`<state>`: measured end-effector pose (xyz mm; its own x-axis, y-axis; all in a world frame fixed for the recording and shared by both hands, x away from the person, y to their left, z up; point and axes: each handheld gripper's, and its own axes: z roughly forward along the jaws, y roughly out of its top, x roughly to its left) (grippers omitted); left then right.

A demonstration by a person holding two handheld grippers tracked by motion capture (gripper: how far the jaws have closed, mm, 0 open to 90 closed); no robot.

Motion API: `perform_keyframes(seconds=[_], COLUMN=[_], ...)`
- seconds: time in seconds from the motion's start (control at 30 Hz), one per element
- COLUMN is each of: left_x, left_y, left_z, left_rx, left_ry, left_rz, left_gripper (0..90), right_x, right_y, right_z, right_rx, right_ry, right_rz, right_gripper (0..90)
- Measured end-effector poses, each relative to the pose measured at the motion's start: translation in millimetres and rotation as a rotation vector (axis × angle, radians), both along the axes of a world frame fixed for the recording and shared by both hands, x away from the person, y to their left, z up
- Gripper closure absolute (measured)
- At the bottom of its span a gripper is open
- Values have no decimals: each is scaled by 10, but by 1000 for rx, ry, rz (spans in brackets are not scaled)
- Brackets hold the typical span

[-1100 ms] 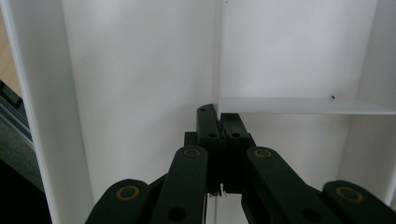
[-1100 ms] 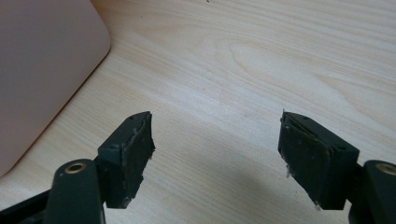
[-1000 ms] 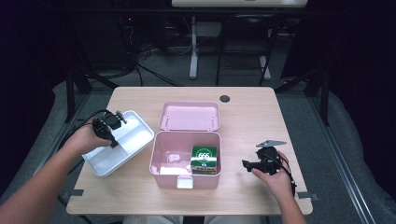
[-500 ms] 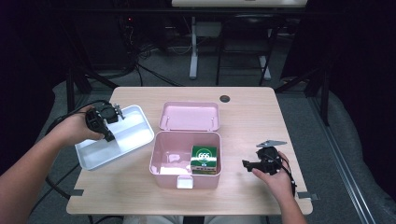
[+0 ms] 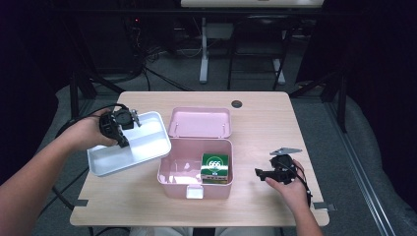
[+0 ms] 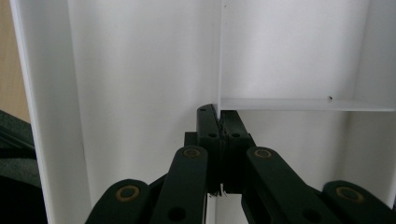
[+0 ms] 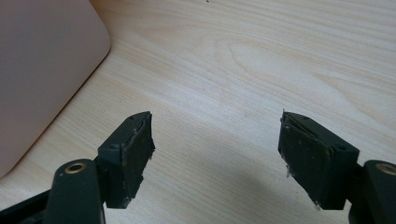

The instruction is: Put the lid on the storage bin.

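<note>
Left tool clamped on white tray divider, tray tilted beside pink box, right tool jaws apart over table

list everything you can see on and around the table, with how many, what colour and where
tray: one, white, divided, lifted at the table's left, its divider wall pinched
storage box: one, pink, lid open, table middle
small carton: one, green and white, inside the box's right side
round cap: one, dark, table's far edge
table: one, light wood
left gripper: one, black, shut on the tray
right gripper: one, black, fingers open over bare tabletop at the right
</note>
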<state>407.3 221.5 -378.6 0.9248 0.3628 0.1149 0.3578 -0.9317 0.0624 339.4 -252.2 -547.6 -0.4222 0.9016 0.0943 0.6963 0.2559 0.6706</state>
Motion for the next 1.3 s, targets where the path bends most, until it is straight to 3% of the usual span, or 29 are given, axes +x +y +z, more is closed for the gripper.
perform_keyframes(seconds=[0.9,1.3], left_x=[-45,-120], left_y=[-1104,-1529], left_z=[53,-6], left_rx=[-23,-48], left_ry=[11,13], left_rz=[-233,-334], left_gripper=[893,894], right_x=[-1,-1], right_y=[-15,-24], right_z=[-6,-5], right_rx=[4,11], right_ry=[11,6], right_rz=[-5,-8], right_gripper=[259,259])
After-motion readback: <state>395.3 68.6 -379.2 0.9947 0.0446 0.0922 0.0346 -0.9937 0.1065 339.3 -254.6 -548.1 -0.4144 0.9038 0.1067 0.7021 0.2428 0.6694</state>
